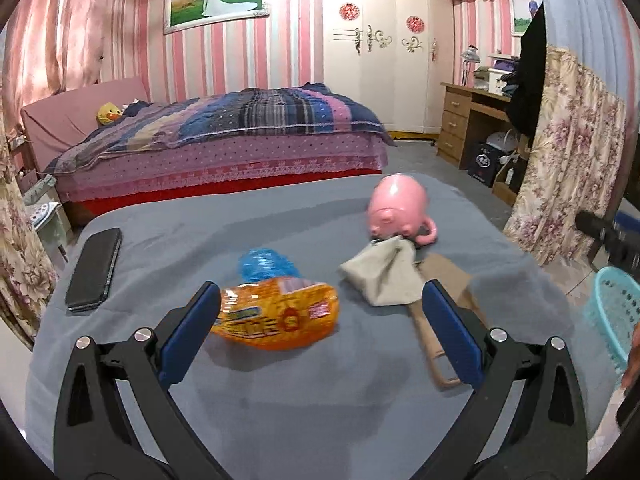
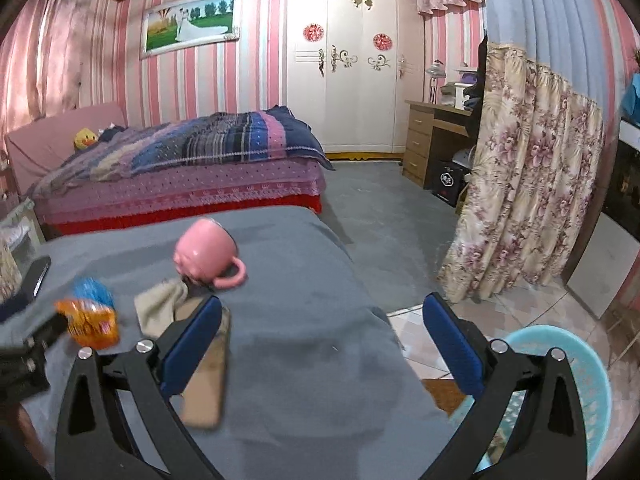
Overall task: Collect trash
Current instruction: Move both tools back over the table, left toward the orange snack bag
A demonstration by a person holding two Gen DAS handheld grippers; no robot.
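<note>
Little looks done: the orange crinkly snack wrapper [image 1: 276,316], blue plastic scrap [image 1: 266,265] and crumpled beige tissue [image 1: 384,276] all lie on the grey-clothed desk [image 1: 280,392]. The turquoise plastic basket [image 2: 576,376] waits on the floor. Left gripper [image 1: 320,324] and right gripper [image 2: 322,334] both gape empty.

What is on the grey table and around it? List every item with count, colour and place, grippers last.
snack packet: 1, orange, table front, between the left gripper's fingers
plastic wrapper: 1, blue, just behind the snack packet
cloth: 1, beige, crumpled, table middle
mug: 1, pink, upside down behind the cloth
paper bag: 1, brown, flat, right of the cloth
phone: 1, black, table's left edge
basket: 1, turquoise, on the floor right of the table
table: 1, grey cover
left gripper: 1, black with blue pads, open
right gripper: 1, black with blue pads, open
</note>
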